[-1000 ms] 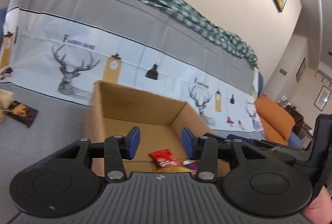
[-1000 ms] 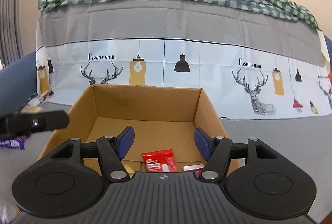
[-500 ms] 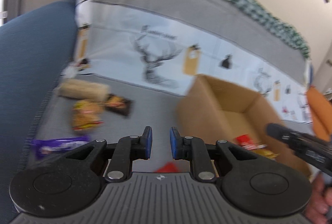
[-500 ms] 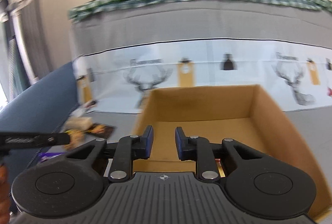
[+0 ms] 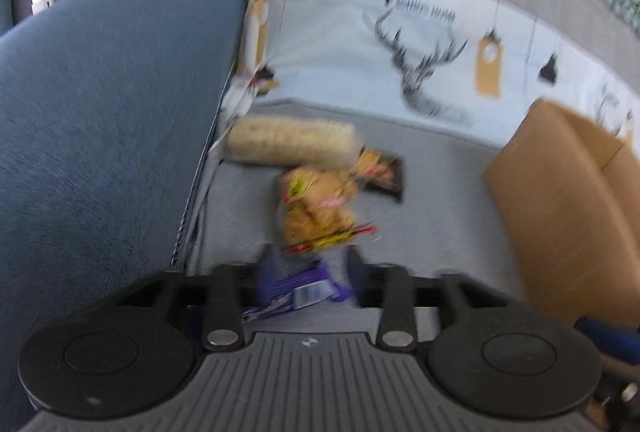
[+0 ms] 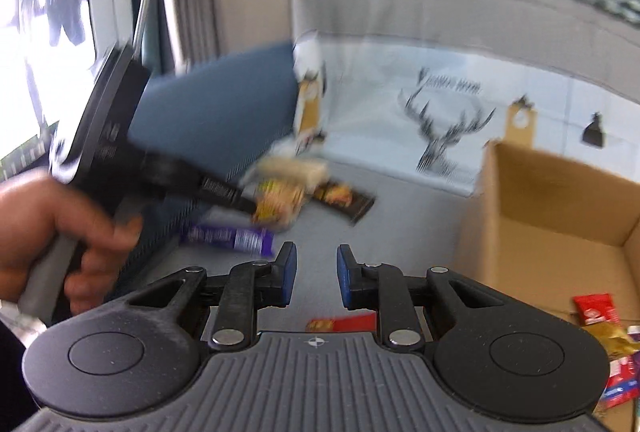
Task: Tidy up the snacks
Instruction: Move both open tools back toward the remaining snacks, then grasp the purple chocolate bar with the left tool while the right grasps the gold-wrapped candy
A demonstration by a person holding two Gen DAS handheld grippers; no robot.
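Left gripper (image 5: 308, 272): fingers apart, blurred, straddling the purple wrapper (image 5: 300, 290) without yet pinching it; the wrapper lies flat on the grey sofa seat (image 5: 432, 208) at 6 o'clock in the left wrist view.
Right gripper (image 6: 313, 274): fingers apart with nothing between them, hovering over the seat; a red packet (image 6: 346, 324) peeks out just under it at 6 o'clock.
Loose snacks: a yellow crinkly bag (image 5: 316, 208) sits just beyond the purple wrapper at 12 o'clock, a dark packet (image 5: 386, 174) touches it at 1 o'clock, and a pale long roll (image 5: 292, 140) lies behind, against the blue armrest (image 5: 104, 120).
Cardboard box (image 5: 560, 208): open-topped, at 3 o'clock of the loose pile; the right wrist view shows a few packets (image 6: 596, 310) already on its floor.
Handling, purple wrapper: likely light, thin and slick foil, soft enough to buckle; probably best pinched across its short width near the middle so it does not droop or slide out.
Handling, yellow bag: likely air-filled and crushable; a gentle grip on a sealed edge seems safer.
Risk: the soft seat gives under pressure, so the fingers may snag fabric.
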